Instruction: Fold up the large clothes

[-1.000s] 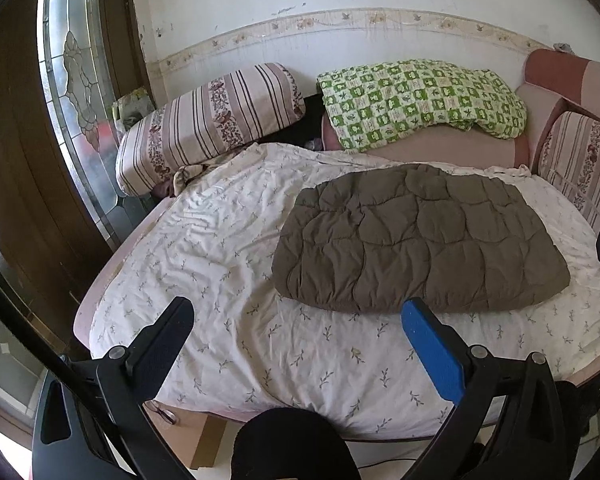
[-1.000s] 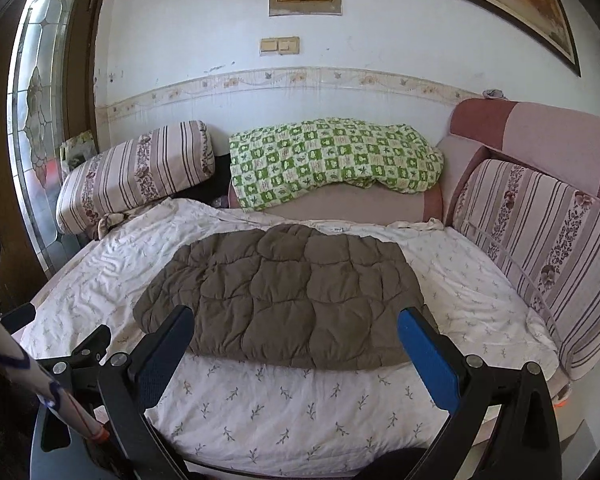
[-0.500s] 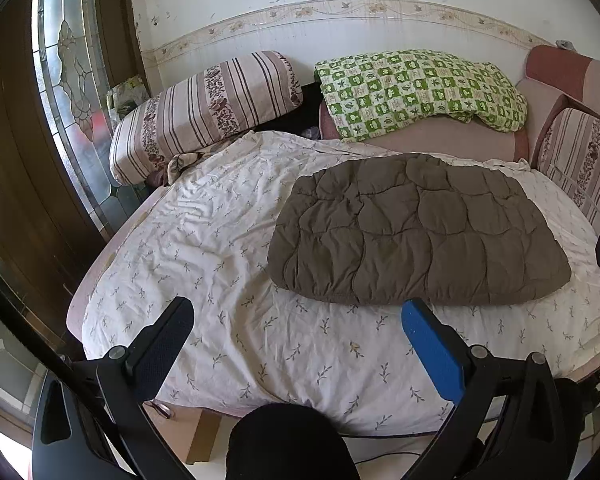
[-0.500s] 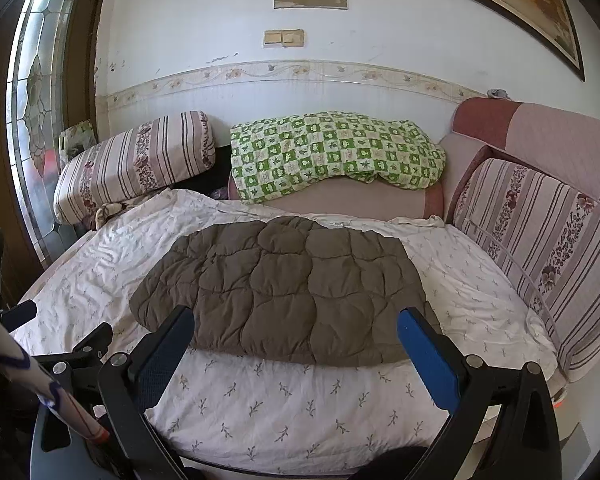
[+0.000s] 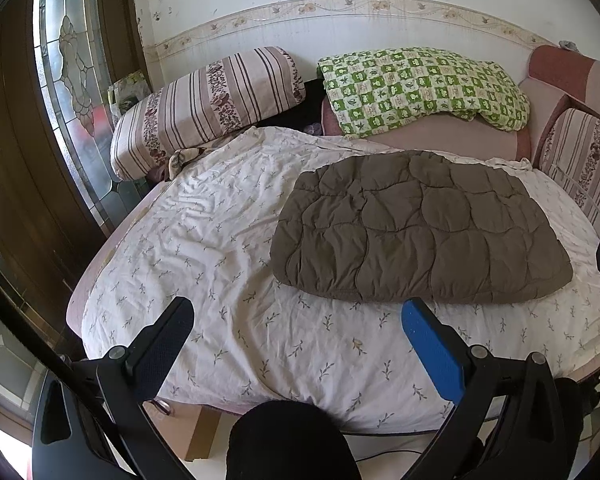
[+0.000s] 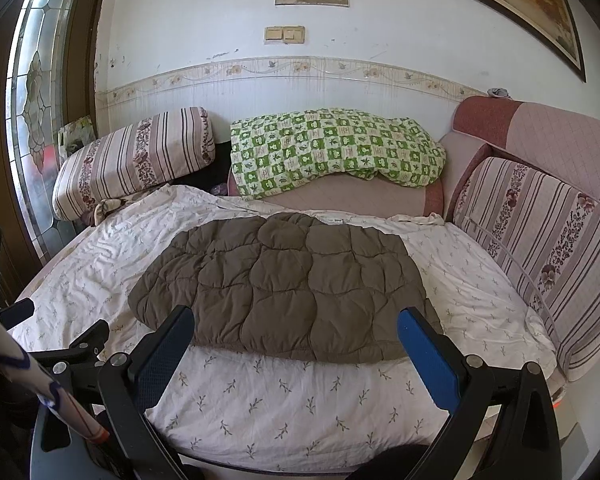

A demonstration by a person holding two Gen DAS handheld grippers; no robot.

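Observation:
A brown quilted padded garment (image 5: 416, 228) lies flat in a folded rectangle on the white floral sheet (image 5: 220, 248) of the bed. It also shows in the right wrist view (image 6: 284, 284). My left gripper (image 5: 296, 320) is open and empty, held above the bed's near edge, short of the garment's front left corner. My right gripper (image 6: 292, 328) is open and empty, hovering just short of the garment's near edge, its fingers framing the garment's width.
A striped bolster (image 5: 208, 108) and a green checked blanket (image 5: 420, 88) lie at the back by the wall. Striped cushions (image 6: 540, 248) line the right side. A stained-glass door (image 5: 72, 92) stands on the left. The left gripper's body (image 6: 72, 352) shows at lower left.
Both grippers have moved a little closer to the bed and higher, so the garment looks larger. The garment has not moved. Both stay open.

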